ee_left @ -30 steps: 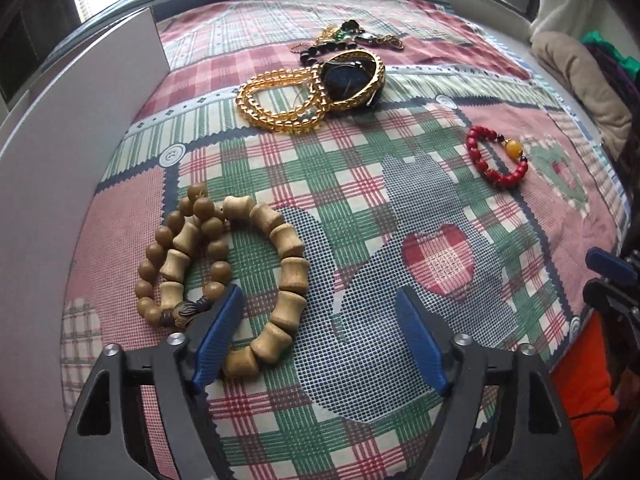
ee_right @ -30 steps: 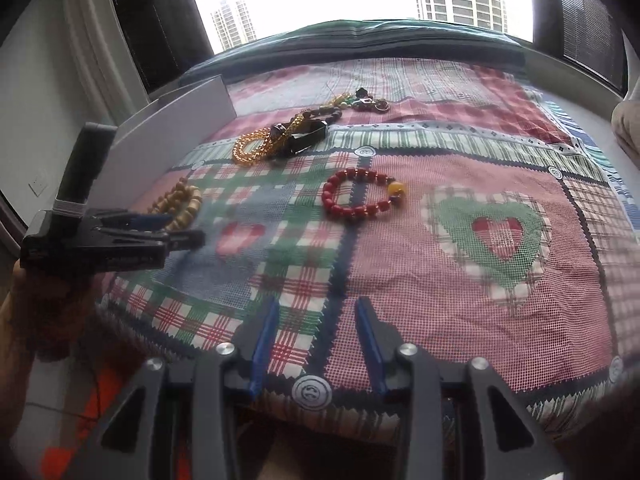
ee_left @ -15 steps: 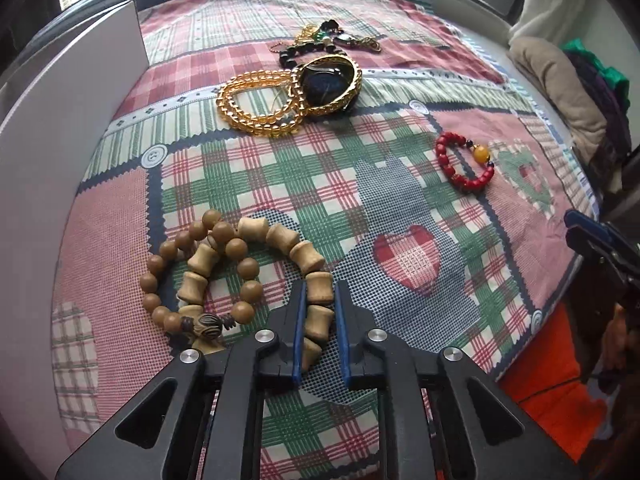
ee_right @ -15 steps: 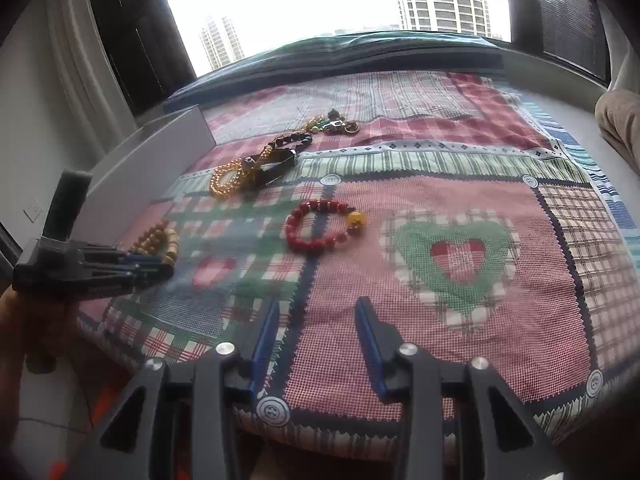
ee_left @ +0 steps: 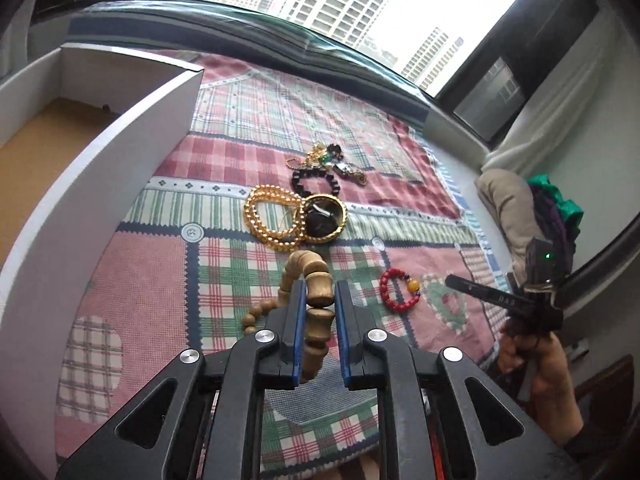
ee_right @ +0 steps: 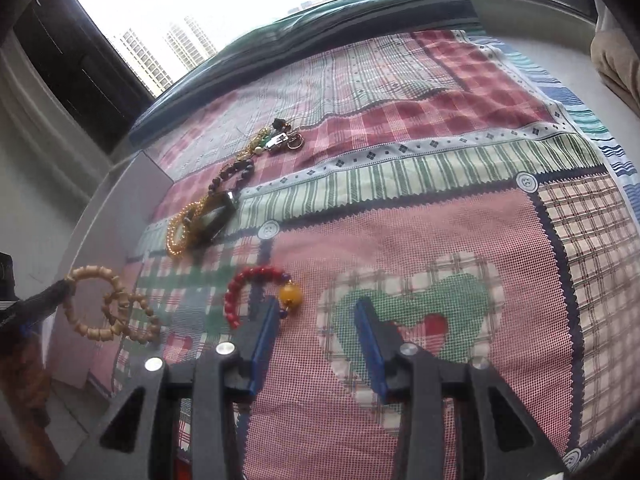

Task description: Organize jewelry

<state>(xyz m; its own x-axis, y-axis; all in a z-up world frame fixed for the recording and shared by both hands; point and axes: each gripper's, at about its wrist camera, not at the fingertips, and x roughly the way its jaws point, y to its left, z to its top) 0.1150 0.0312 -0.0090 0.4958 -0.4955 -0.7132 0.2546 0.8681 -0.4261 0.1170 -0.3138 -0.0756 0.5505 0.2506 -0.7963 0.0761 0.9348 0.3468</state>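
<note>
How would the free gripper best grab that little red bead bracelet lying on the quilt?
Judging by its pose, come from above. The red bracelet lies flat as an open ring, so one finger of the right gripper could go inside the loop and one outside, pinching the strand of small red beads rather than the rounder amber bead, which may slip.

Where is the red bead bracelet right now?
The red bead bracelet lies on the patchwork cloth, just ahead of the right hand-held gripper by its left finger. In the left wrist view it lies right of the held wooden bracelet.
</note>
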